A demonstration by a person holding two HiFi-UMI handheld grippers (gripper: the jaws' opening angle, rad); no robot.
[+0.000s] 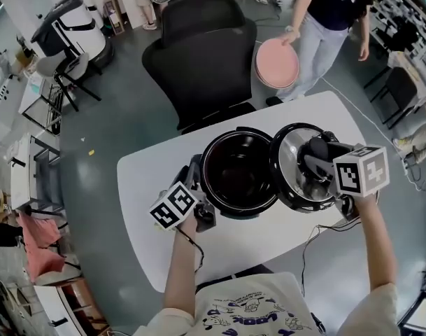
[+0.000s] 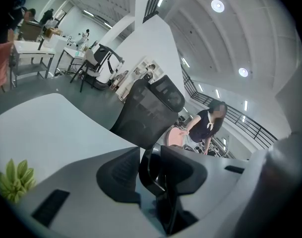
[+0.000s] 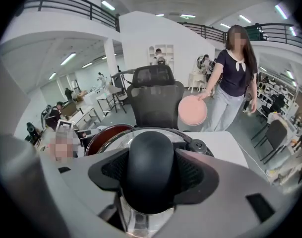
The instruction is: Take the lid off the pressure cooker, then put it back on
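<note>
The black pressure cooker pot (image 1: 239,173) stands open on the white table (image 1: 150,180), dark and empty inside. Its round lid (image 1: 291,161) hangs just right of the pot, overlapping the rim, tilted with its shiny underside partly showing. My right gripper (image 1: 317,161) is shut on the lid's black knob (image 3: 151,170), which fills the space between both pads. My left gripper (image 1: 197,187) is at the pot's left side, shut on the cooker's black side handle (image 2: 150,167). The pot's reddish rim (image 3: 103,135) shows behind the lid in the right gripper view.
A black office chair (image 1: 206,47) stands against the table's far edge. Beyond it a person holds a pink round plate (image 1: 277,61). A black cable (image 1: 317,236) trails off the table's near right. A small green plant (image 2: 14,177) shows at the left.
</note>
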